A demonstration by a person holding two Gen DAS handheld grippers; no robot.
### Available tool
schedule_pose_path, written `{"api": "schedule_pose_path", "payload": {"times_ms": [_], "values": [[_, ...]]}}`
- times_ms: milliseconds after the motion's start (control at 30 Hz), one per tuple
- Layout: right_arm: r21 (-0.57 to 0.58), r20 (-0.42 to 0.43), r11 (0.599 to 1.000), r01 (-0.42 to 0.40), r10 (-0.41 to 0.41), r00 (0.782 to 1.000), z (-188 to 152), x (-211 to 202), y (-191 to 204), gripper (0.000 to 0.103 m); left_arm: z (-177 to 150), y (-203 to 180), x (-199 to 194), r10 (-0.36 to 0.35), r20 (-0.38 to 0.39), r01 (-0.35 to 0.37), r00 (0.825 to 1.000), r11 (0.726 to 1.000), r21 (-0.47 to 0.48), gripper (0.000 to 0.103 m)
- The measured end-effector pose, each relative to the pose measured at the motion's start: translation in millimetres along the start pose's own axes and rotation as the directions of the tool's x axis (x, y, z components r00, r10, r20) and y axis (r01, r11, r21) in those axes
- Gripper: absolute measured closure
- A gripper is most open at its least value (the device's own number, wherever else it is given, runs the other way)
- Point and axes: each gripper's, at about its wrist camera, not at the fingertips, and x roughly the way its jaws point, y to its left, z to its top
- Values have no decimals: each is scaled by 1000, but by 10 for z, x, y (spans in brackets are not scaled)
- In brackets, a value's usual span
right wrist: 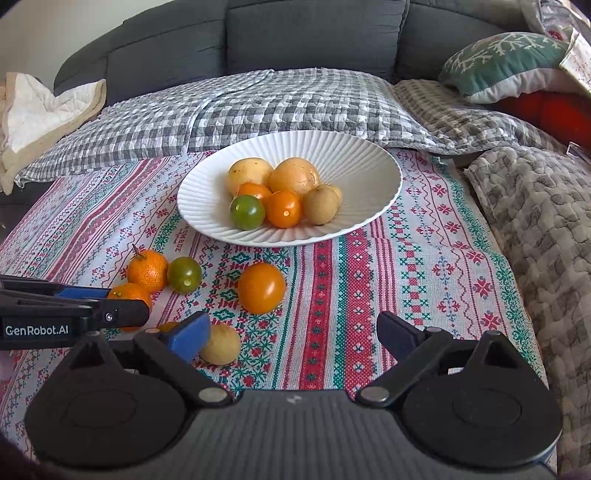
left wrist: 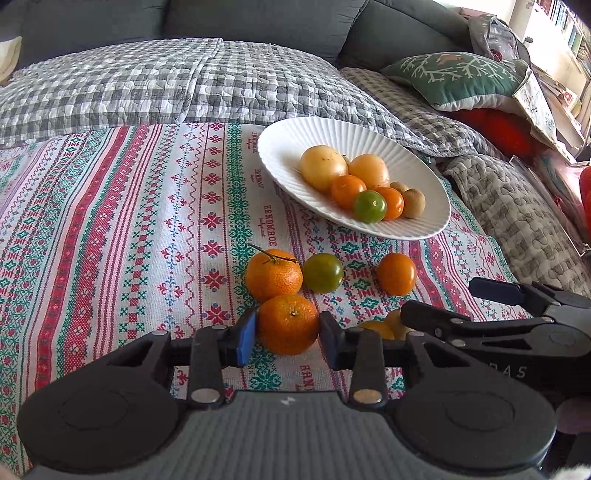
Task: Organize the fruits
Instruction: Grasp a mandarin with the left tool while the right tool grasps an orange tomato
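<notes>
While the left gripper (left wrist: pixel 288 334) pinched a round, dimpled orange mandarin (left wrist: pixel 288 323) between its blue-padded fingers (left wrist: pixel 246 332) on the red, green and white patterned tablecloth (left wrist: pixel 122 236), the right gripper (right wrist: pixel 291 338) hung with its jaws spread wide and nothing between them. A small yellowish-tan fruit (right wrist: pixel 221 343) lay just beside the right gripper's left finger; whether they touched could not be told from this angle. On the cloth, a second mandarin with a short stem (left wrist: pixel 273 275) sat against the gripped one, a green-and-orange round fruit (left wrist: pixel 323 272) touched that, and a smooth orange fruit (left wrist: pixel 396 273) lay apart to the right. Behind them stood the white ribbed ceramic plate (left wrist: pixel 295 144), holding two pale yellow fruits, two small orange ones, a green one and two tan ones. A grey checked quilt (left wrist: pixel 147 85) covered the dark grey sofa (left wrist: pixel 258 26) beyond.
</notes>
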Motion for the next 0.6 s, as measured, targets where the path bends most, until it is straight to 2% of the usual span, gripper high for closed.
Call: {"api": "schedule_pose_path", "payload": {"times_ms": [200,400,600], "values": [[7,1,1000,-16,16,1000,65,96,77,20,-25,158,-67,21,-5,-21,1000,1000,6,75],[93,-19,995,-26,28,999,125,202,75,41,-35,240,-100,30,-6,-30,1000,1000,4,75],[90,-17,996,-4,6,1000,137,236,95,63,-39,236,-114,32,-7,-32,999,999,6,75]]}}
